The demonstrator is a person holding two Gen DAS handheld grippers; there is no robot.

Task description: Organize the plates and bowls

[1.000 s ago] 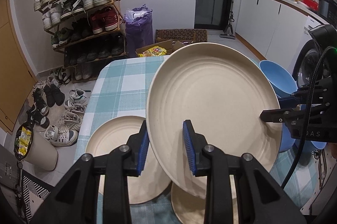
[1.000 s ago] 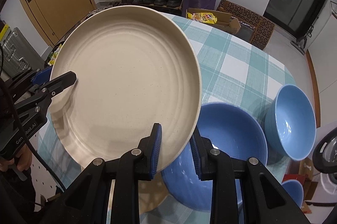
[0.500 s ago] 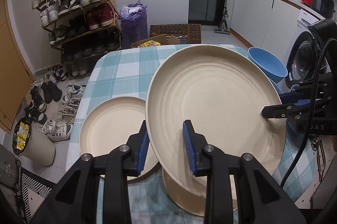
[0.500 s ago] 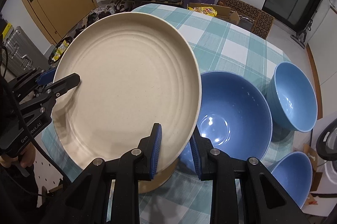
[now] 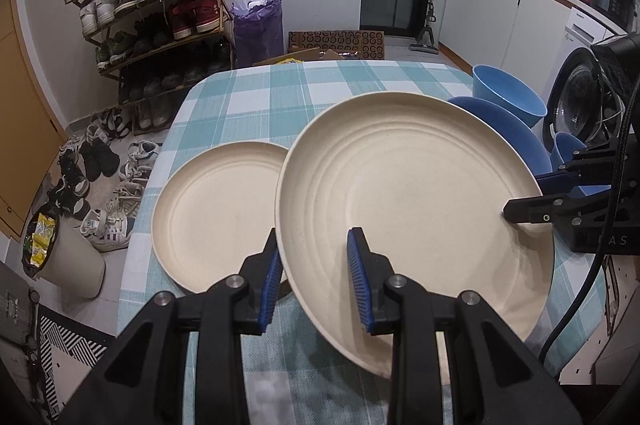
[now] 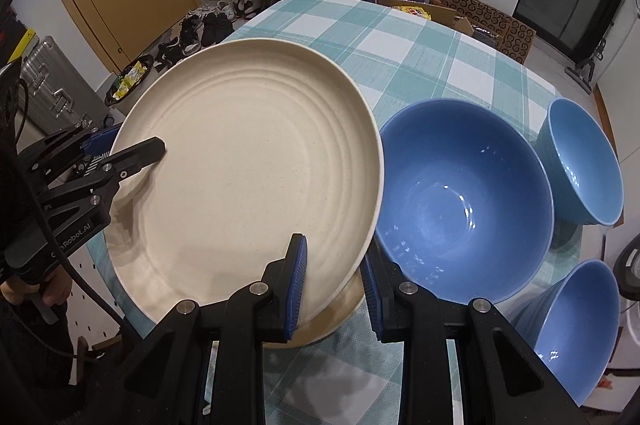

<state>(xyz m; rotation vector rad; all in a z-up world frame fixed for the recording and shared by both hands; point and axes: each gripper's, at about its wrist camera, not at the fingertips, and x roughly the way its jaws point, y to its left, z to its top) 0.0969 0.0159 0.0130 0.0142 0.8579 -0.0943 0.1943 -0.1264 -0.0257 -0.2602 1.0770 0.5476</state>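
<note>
Large plate (image 5: pixel 416 209) lower now, both grippers' jaws (left (image 5: pixel 316 281), right (image 6: pixel 334 285)) clamped on its rim.

Bowls (image 6: pixel 464 201) right of plate (image 6: pixel 248 169)

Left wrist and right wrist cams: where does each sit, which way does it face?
Left wrist: on the left gripper, looking along its fingers over the held cream plate toward the shoe rack; the right gripper enters from the right.
Right wrist: on the right gripper, facing the same plate and the big blue bowl; the left gripper and the person's hand show.
Shared: plate, checked tablecloth, shoe rack.
</note>
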